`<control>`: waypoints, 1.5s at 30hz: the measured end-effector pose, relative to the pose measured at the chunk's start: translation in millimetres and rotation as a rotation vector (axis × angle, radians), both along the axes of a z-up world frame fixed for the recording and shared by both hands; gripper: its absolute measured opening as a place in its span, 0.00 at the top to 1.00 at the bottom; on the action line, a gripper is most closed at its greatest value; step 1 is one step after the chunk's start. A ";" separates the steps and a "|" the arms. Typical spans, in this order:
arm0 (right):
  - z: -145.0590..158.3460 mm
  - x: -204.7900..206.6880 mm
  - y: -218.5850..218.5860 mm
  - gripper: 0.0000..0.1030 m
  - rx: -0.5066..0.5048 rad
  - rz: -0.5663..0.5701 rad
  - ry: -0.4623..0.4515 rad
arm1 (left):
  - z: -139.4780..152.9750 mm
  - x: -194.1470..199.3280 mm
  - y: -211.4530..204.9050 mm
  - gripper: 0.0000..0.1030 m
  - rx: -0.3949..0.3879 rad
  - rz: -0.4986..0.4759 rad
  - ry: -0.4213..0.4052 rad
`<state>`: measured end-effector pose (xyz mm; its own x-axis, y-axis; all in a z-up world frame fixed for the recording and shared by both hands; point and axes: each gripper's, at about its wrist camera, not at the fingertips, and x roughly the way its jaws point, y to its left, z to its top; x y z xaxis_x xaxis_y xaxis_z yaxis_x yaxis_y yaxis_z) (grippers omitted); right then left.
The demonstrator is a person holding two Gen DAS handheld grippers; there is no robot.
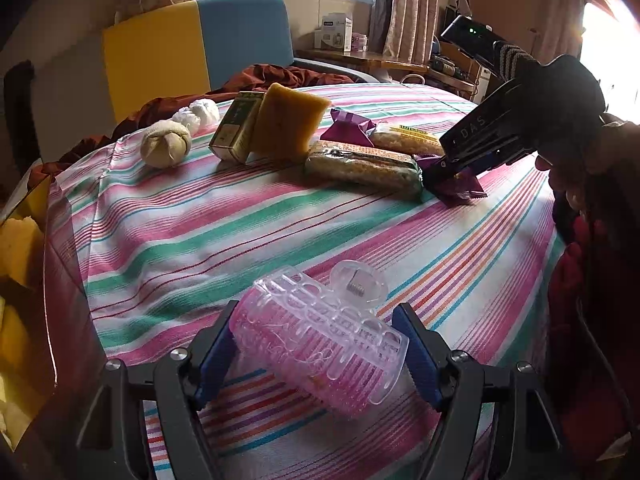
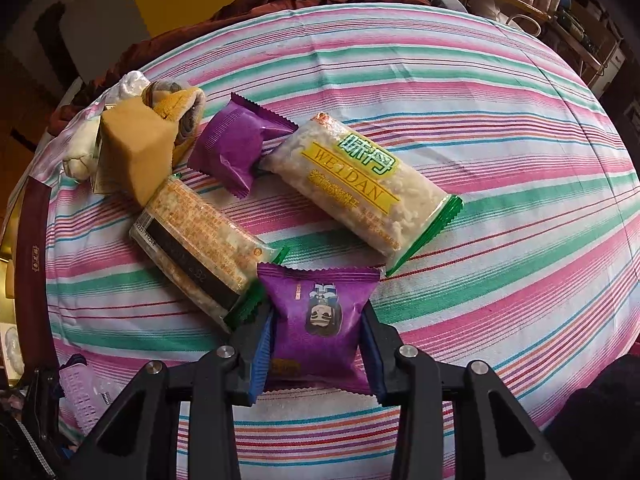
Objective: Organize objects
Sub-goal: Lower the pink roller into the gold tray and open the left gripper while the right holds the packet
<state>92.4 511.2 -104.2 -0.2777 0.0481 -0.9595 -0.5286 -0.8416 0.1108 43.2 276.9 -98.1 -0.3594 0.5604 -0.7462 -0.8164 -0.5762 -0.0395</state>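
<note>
My left gripper is shut on a clear pink hair roller, held just above the striped tablecloth. My right gripper is shut on a purple snack packet that lies on the cloth; it also shows in the left wrist view. Beside it lie two rice cracker packs and a second purple packet. Further left are a yellow sponge, a green box and rolled socks.
The table edge drops off at left, where a bin with yellow sponges stands. A yellow and blue chair with a brown cloth is behind the table. A person's arm in red is at right.
</note>
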 end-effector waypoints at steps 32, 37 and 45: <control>-4.5 33.6 -7.6 0.61 0.065 0.035 -0.023 | 56.4 -113.6 -223.9 0.27 0.068 0.561 -0.078; -4.7 33.8 -9.2 0.61 0.071 0.034 -0.023 | 53.2 -125.8 -204.7 0.27 0.072 0.543 -0.124; -4.3 44.5 -7.9 0.62 0.073 0.030 -0.018 | 40.2 -128.2 -173.9 0.27 0.017 0.503 -0.200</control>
